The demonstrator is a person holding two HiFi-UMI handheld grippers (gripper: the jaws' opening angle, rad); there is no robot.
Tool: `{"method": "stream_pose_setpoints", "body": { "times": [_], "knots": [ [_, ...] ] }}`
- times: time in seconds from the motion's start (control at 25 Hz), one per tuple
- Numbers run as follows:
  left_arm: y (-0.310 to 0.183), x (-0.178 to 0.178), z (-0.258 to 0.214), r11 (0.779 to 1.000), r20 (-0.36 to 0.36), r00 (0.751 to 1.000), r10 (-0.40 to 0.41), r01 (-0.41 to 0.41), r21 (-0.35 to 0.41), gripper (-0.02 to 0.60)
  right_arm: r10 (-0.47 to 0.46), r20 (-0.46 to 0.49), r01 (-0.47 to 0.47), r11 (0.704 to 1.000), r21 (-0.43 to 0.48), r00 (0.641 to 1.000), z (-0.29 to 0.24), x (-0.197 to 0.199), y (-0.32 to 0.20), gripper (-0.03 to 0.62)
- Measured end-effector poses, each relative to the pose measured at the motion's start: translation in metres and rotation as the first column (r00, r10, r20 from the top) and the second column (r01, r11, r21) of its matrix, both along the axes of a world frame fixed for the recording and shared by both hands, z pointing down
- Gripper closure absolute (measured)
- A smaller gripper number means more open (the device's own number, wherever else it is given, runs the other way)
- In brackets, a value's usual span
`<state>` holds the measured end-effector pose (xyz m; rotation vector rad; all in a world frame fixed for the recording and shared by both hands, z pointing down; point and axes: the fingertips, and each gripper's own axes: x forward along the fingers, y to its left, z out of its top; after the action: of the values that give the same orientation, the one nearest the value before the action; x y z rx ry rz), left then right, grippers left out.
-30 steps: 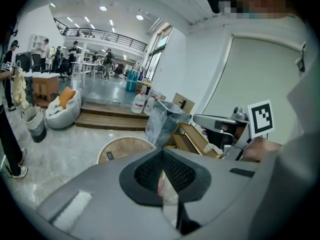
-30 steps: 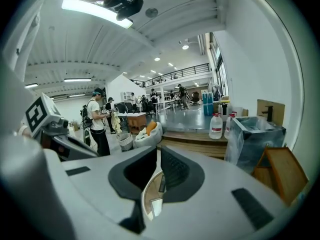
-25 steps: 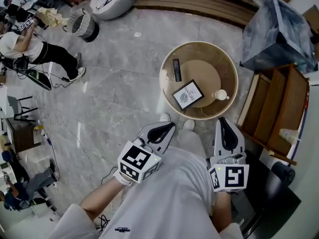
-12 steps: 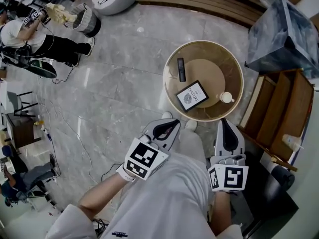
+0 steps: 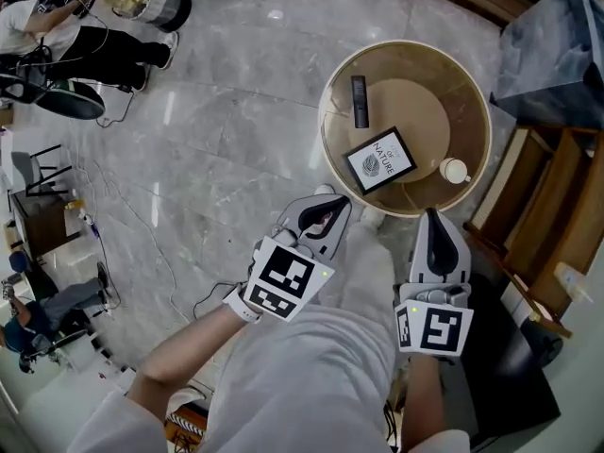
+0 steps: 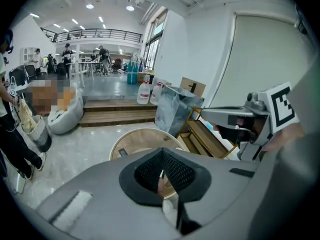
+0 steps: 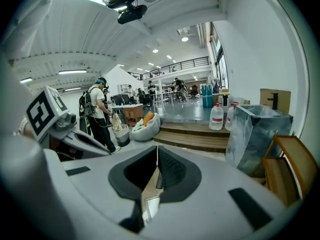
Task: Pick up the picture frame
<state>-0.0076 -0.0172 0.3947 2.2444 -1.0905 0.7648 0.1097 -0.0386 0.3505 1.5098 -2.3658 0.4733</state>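
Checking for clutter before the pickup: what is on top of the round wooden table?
On the round wooden table: a black-framed picture, a slim black remote and a small white cup. The surface beneath the frame is covered.

The round tabletop point(image 5: 425, 111) looks like pale wood, matt, with a raised rim. Near its middle, the picture frame point(image 5: 378, 159) has a matt black border around a white paper print. The cup point(image 5: 455, 170) at the right edge is glossy white. The floor point(image 5: 217, 140) is polished grey stone that mirrors the lights. The left claw point(image 5: 330, 204) and right claw point(image 5: 433, 220) have smooth matt grey plastic shells and black, finely textured pads.
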Motion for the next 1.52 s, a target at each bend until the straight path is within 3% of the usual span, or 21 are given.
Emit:
{"method": "stream_pose_setpoints", "body": {
  "times": [0.48, 0.72, 0.92, 1.24, 1.52],
  "knots": [
    [-0.042, 0.011, 0.123, 0.997, 0.030, 0.998, 0.058, -0.056, -0.048, 0.591, -0.008, -0.067, 0.003, 0.998, -0.067, 0.998, 0.100, -0.013, -0.034, 0.588],
    [-0.053, 0.003, 0.192, 0.997, 0.042, 0.998, 0.049, -0.047, -0.066, 0.591, 0.008, -0.089, -0.018, 0.993, -0.117, 0.996, 0.147, -0.006, -0.046, 0.588],
    [-0.061, 0.006, 0.242, 0.992, 0.121, 0.985, 0.122, -0.120, -0.026, 0.591, -0.011, -0.072, 0.000, 0.989, -0.149, 0.997, 0.183, -0.010, -0.052, 0.588],
    [-0.063, 0.014, 0.312, 0.972, 0.155, 0.963, 0.220, -0.203, -0.121, 0.591, -0.034, -0.050, 0.024, 0.981, -0.193, 0.998, 0.235, -0.020, -0.058, 0.588],
    [-0.074, 0.009, 0.358, 0.966, 0.187, 0.954, 0.234, -0.206, -0.155, 0.591, -0.017, -0.031, 0.008, 0.968, -0.250, 0.999, 0.276, -0.019, -0.047, 0.588]
  ]
}}
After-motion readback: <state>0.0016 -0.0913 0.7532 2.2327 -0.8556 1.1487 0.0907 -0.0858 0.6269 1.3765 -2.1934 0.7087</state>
